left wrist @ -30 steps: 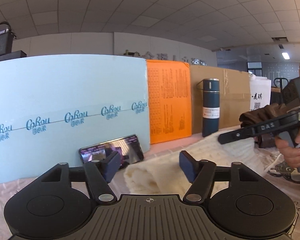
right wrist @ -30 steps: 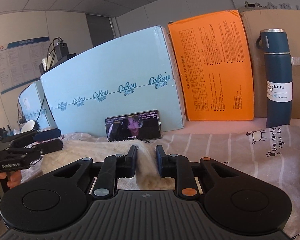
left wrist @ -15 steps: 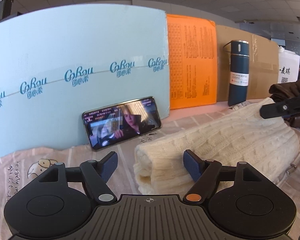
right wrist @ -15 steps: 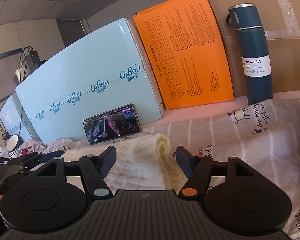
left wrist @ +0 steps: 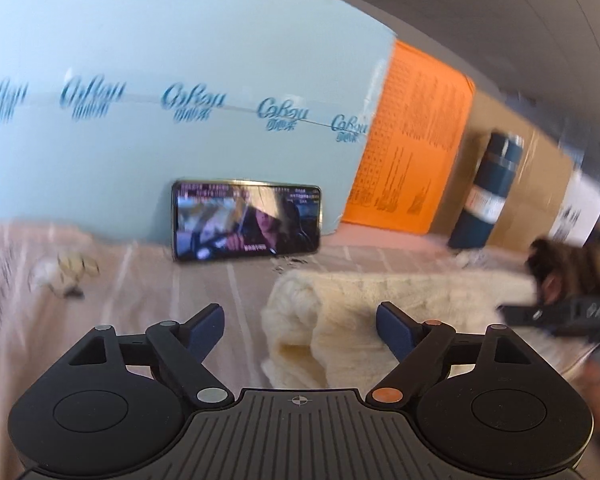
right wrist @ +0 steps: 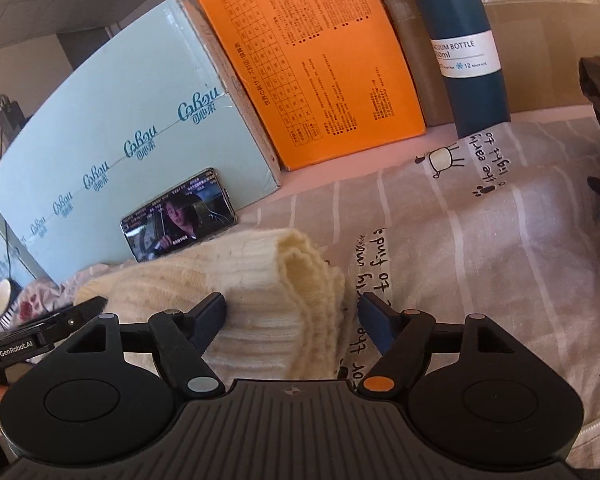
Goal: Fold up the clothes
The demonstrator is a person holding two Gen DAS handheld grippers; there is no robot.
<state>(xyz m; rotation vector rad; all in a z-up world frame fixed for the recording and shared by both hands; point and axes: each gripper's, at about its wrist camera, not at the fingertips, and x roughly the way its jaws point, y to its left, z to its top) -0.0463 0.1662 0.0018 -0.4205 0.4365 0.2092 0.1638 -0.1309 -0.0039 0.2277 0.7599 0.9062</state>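
A cream knitted sweater (right wrist: 260, 280) lies folded into a thick bundle on the striped printed sheet (right wrist: 480, 248). My right gripper (right wrist: 292, 312) is open, its blue pads on either side of the bundle's right end, with knit between them. In the blurred left wrist view the sweater (left wrist: 340, 312) runs off to the right, and my left gripper (left wrist: 300, 320) is open with the bundle's left end just ahead of its right finger. The other gripper (left wrist: 560, 312) shows at the right edge there, and the left one (right wrist: 40, 340) at the left edge of the right wrist view.
Along the back stand a pale blue box (right wrist: 120, 132), an orange box (right wrist: 320, 68), a cardboard box and a dark blue vacuum bottle (right wrist: 468, 52). A phone (right wrist: 180, 216) playing video leans on the blue box. A dark brown garment (left wrist: 572, 264) lies at the right.
Both grippers have tipped down toward the sweater. The right gripper opened from nearly shut and now straddles the bundle's end. The left gripper stayed open and swung left, blurring its view.
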